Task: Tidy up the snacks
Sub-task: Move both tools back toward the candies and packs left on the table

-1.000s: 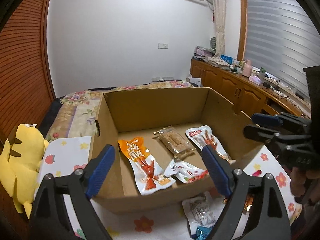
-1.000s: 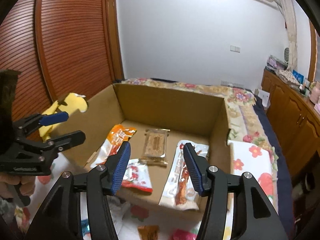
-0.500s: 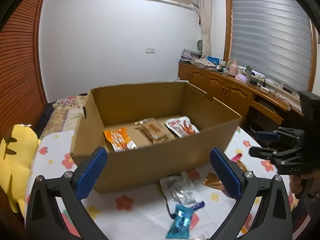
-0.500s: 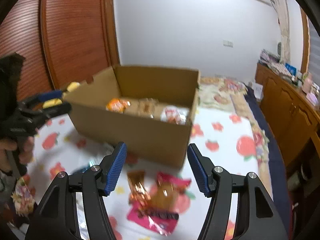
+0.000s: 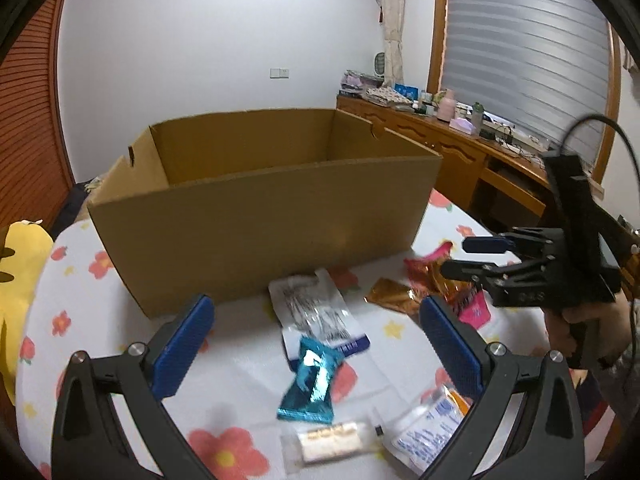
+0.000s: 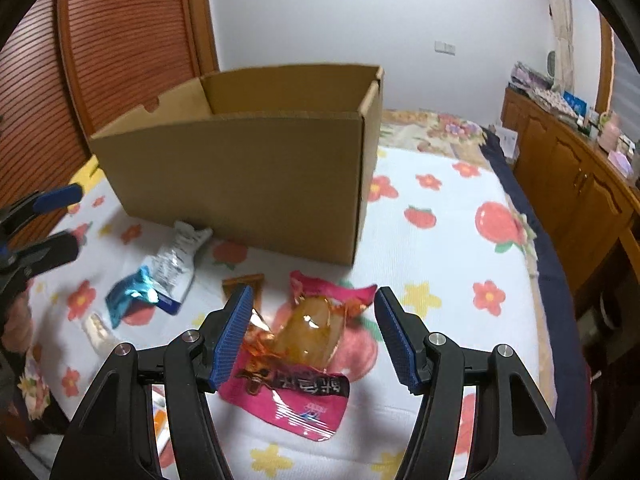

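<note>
A brown cardboard box (image 5: 260, 208) (image 6: 248, 168) stands on the flowered cloth, its inside hidden from here. My left gripper (image 5: 316, 344) is open wide, low over a teal foil packet (image 5: 312, 380) and a silver-white packet (image 5: 316, 312). My right gripper (image 6: 316, 336) is open above a pink packet with an orange clear wrapper (image 6: 304, 360); its pads do not press on it. A small brown packet (image 6: 246, 284) lies just beyond its left finger. Each gripper shows in the other's view: the right gripper (image 5: 468, 258), the left gripper (image 6: 60, 222).
Nearer me lie a pale wafer packet (image 5: 332, 444) and a white-blue packet (image 5: 428, 428). A yellow plush toy (image 5: 20, 272) sits at the table's left edge. Wooden cabinets (image 6: 580, 184) run along the right; a bed (image 6: 432, 128) lies behind the box.
Both grippers have drawn back from over the box and sunk toward the table in front of it. The snacks inside the box have dropped out of sight; loose packets have come into view.
</note>
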Demonstrator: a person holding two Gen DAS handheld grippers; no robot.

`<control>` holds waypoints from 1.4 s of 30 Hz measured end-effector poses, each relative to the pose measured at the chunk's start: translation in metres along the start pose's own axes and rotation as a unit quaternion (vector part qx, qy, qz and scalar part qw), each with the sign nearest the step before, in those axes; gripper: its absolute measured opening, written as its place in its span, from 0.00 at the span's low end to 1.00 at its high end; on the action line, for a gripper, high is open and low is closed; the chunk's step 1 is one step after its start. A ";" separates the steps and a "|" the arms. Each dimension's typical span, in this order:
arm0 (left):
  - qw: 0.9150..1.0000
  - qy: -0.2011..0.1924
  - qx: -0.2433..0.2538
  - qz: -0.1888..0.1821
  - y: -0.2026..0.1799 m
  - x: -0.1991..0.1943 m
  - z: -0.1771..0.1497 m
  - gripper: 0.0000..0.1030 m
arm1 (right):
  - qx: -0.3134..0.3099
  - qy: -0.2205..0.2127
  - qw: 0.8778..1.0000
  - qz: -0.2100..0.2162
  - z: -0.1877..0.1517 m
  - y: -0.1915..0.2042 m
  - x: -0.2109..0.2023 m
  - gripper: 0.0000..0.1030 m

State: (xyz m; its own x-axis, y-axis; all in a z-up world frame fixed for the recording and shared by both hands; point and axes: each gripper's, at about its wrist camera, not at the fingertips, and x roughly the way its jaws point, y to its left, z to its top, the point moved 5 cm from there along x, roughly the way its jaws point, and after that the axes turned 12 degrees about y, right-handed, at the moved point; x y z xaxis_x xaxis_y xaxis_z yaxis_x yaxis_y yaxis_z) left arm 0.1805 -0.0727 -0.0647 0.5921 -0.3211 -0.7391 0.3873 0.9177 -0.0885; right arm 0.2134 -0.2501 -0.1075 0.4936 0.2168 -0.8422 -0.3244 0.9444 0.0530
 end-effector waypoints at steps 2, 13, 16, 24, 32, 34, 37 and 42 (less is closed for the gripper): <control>1.000 0.002 0.001 0.000 -0.003 0.000 -0.006 1.00 | 0.007 0.010 1.000 0.004 -0.004 -0.002 0.008 0.62; 0.999 0.039 -0.004 0.002 -0.011 0.011 -0.025 1.00 | 0.015 0.032 0.999 0.011 -0.009 -0.005 0.021 0.62; 0.999 0.048 -0.002 -0.006 -0.012 0.012 -0.029 1.00 | 0.015 0.037 0.999 0.016 -0.011 -0.004 0.025 0.62; 0.998 0.063 0.002 0.001 -0.014 0.007 -0.038 1.00 | 0.028 0.044 0.998 0.037 -0.011 -0.007 0.028 0.62; 0.998 0.064 0.023 0.011 -0.018 -0.004 -0.048 1.00 | 0.026 0.045 0.998 0.042 -0.012 -0.007 0.028 0.58; 0.997 0.062 0.033 0.012 -0.020 -0.008 -0.050 1.00 | 0.027 0.046 0.998 0.043 -0.012 -0.006 0.028 0.58; 0.997 0.064 0.041 0.008 -0.023 -0.010 -0.053 1.00 | 0.026 0.046 0.998 0.044 -0.012 -0.006 0.028 0.58; 0.995 0.069 0.066 -0.009 -0.031 -0.013 -0.059 1.00 | 0.026 0.049 0.997 0.049 -0.011 -0.006 0.028 0.58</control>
State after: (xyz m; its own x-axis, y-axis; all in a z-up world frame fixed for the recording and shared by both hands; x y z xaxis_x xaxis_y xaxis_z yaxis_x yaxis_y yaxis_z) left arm 0.1188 -0.0828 -0.0919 0.4857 -0.2935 -0.8233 0.4914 0.8707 -0.0205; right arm 0.2206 -0.2528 -0.1377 0.3798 0.2850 -0.8801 -0.3236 0.9322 0.1623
